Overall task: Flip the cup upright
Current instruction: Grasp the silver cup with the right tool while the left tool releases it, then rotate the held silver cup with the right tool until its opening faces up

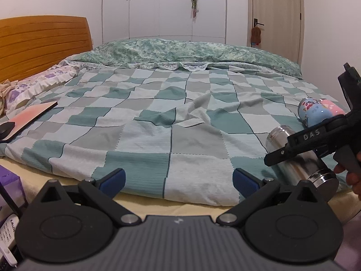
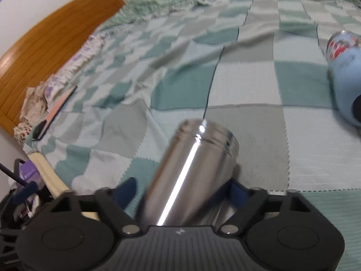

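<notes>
A shiny steel cup (image 2: pixel 191 171) lies on its side on the checked bedspread, its mouth pointing away from the right wrist camera. My right gripper (image 2: pixel 180 190) is open with a blue pad on each side of the cup's lower body; whether the pads touch it I cannot tell. In the left wrist view the steel cup (image 1: pixel 300 158) lies at the right near the bed's front edge, with my right gripper (image 1: pixel 291 149) over it. My left gripper (image 1: pixel 178 179) is open and empty above the bed's front edge.
A light blue patterned cup (image 2: pixel 345 79) lies on its side to the right, beside a pink one (image 1: pixel 331 107). A pink-covered book (image 1: pixel 29 118) and pillows lie at the left by the wooden headboard (image 1: pixel 42 43). A purple box (image 1: pixel 9 180) stands below left.
</notes>
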Demonstrator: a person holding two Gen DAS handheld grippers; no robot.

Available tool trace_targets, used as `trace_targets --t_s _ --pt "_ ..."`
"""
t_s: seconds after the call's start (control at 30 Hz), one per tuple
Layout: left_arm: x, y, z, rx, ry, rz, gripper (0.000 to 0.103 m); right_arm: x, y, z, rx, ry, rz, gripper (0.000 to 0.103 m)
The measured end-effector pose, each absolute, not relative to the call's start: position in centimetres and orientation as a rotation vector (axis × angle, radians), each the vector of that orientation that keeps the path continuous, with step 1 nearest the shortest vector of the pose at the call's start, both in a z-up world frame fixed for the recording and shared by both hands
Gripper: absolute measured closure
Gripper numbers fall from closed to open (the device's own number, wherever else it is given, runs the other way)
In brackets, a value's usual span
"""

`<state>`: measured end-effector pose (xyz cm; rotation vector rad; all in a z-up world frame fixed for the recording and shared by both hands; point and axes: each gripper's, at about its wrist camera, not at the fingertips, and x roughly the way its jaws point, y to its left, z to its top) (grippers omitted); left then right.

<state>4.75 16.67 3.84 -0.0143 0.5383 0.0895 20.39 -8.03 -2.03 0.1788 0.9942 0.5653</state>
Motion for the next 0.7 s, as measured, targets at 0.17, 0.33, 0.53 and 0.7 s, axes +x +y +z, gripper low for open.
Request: trace_targets --t_s 0.17,0.33,0.53,0.7 --pt "4.7 17.0 3.8 -0.016 0.539 0.093 0.0 19.8 -8.8 -1.3 0.213 0.962 0.589 0.038" --pt "4.7 17.1 3.7 -0.015 0.538 0.083 0.0 18.6 -10.7 0.1 0.264 0.876 0.622 0.039" --pt "4.8 16.9 3.8 -0.031 0.526 0.074 0.0 16.8 -12.2 3.2 0.289 0.676 0.676 0.041" --pt "5.1 16.8 4.3 -0.053 0.504 0.085 0.0 15.3 -11.4 5.8 0.203 0.477 0.69 0.041"
